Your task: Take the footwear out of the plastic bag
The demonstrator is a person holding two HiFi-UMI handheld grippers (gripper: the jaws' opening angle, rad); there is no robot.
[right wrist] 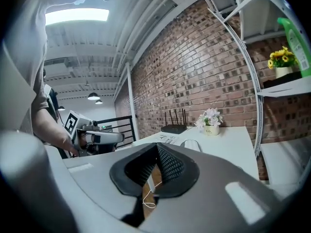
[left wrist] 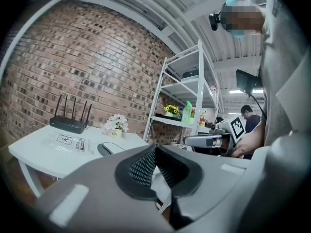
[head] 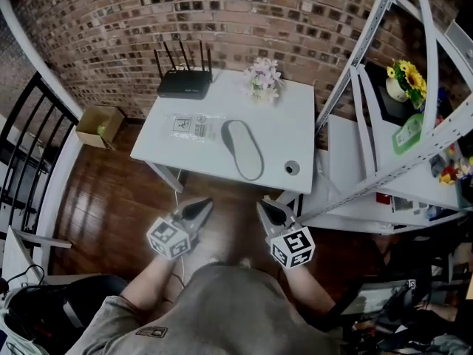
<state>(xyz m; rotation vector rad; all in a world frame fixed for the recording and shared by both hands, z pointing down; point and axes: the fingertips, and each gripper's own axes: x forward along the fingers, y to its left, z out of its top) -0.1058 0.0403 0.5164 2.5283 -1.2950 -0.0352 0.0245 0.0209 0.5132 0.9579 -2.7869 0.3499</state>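
Observation:
A flat clear plastic bag (head: 191, 127) with printed labels lies on the white table (head: 292, 128). Just to its right is a long grey slipper (head: 244, 149), sole edge showing. I cannot tell whether any plastic still covers it. Both grippers hang in front of the table's near edge, above the wooden floor and close to the person's body. My left gripper (head: 201, 208) is shut with nothing in it, and so is my right gripper (head: 267, 210). In the left gripper view the bag (left wrist: 68, 143) and slipper (left wrist: 111, 148) lie beyond the shut left gripper (left wrist: 154, 150). The right gripper (right wrist: 156, 150) points at the slipper (right wrist: 191, 144).
A black router (head: 185, 84) and a small pot of flowers (head: 264, 80) stand at the table's far edge by the brick wall. A small round object (head: 292, 168) sits near the front right corner. A white metal shelf rack (head: 384, 146) stands right; a cardboard box (head: 100, 124) is left.

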